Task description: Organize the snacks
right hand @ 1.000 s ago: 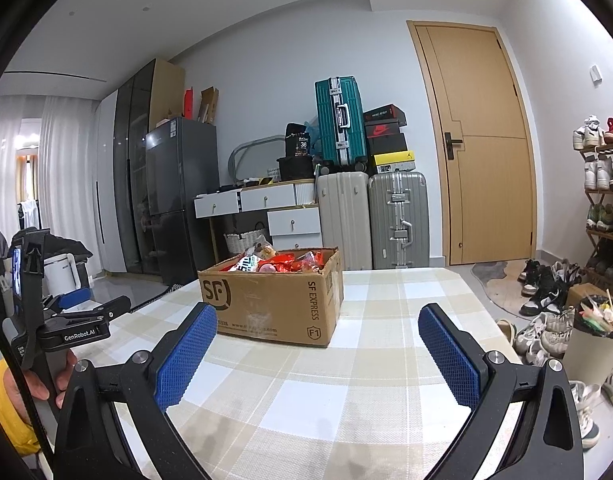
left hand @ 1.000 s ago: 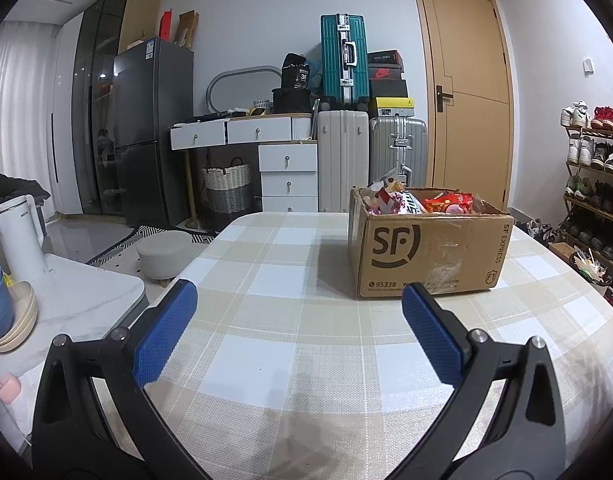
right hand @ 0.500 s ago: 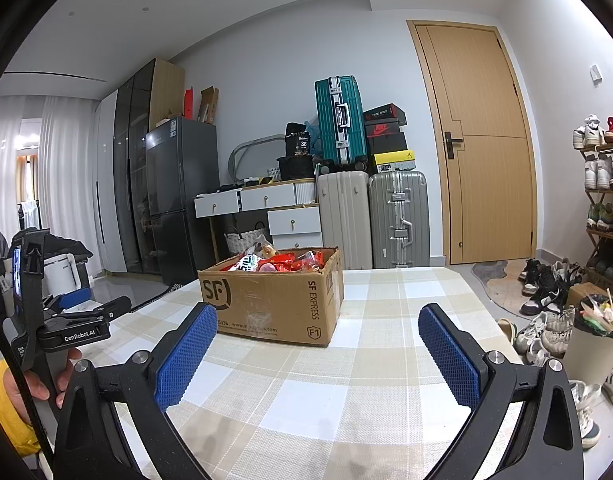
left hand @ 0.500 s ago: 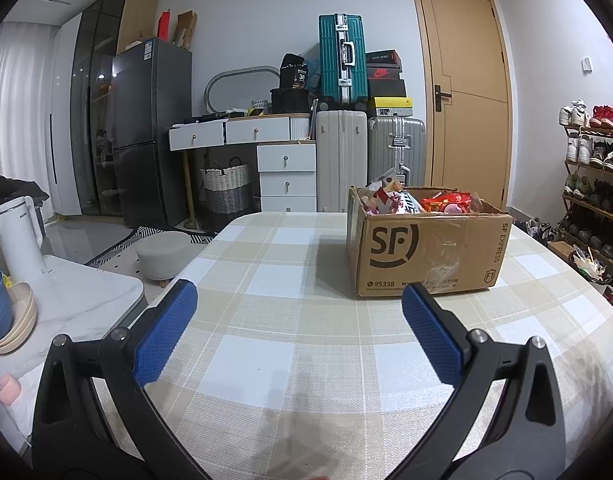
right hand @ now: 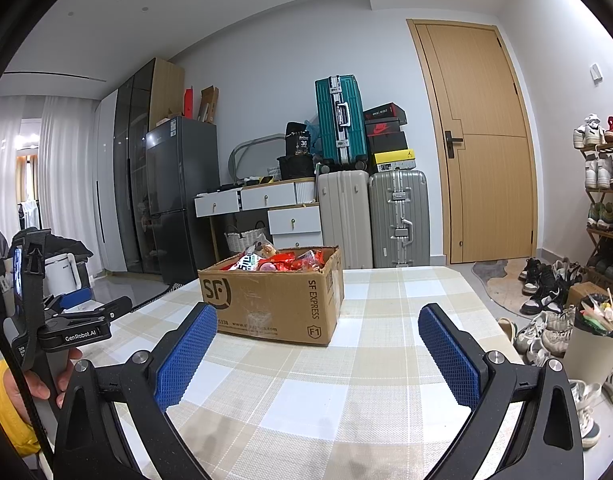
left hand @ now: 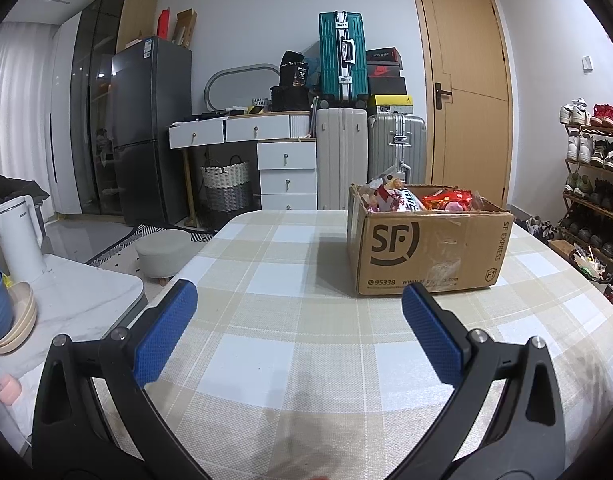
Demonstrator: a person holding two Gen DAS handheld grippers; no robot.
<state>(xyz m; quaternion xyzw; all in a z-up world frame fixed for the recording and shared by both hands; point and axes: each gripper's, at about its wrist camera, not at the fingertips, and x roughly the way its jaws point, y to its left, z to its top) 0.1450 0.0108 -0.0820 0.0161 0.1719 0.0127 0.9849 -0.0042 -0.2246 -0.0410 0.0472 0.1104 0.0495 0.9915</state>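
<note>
Left wrist view, near to far: left gripper (left hand: 296,322) spread wide, blue pads (left hand: 164,338) w/ nothing between, above a checked cloth (left hand: 266,360) on the table. Past the right pad sits the box (left hand: 422,246), an SF cardboard carton, upright, flaps open at top, on the cloth right of centre and well apart from the fingers. Its long axis runs roughly left-right in this view; the SF logo face looks toward the camera, the short "SF EXPRESS" end turns right. Snacks (left hand: 422,200) heaped inside to the rim: red packs, a black/white pack, a pink one; can't make out brands. Left of the table, a white marble-look side table (left hand: 78,300) w/ stacked bowls (left hand: 4,316) and a white kettle (left hand: 20,236). Farther back: stool (left hand: 164,250), basket (left hand: 226,186), white drawers (left hand: 286,172), dark fridge (left hand: 146,132), suitcases (left hand: 340,164) w/ a teal one (left hand: 342,60) on top, wood door (left hand: 464,92), shoe rack (left hand: 594,184) at right.

Right wrist view: right gripper (right hand: 316,350) also released, pads wide, empty, above the cloth (right hand: 346,400). Box (right hand: 272,296) lies ahead, left of centre, seen corner-on: logo face to the left, "SF EXPRESS" end toward the camera-right, long axis running away to the left-rear. Snacks (right hand: 282,260) show over the rim. At far left, a hand (right hand: 42,384) w/ yellow sleeve holds the other gripper (right hand: 86,312), its fingers parted. Right of the table: a cup of sticks (right hand: 596,336), shoes on the floor (right hand: 546,292).
</note>
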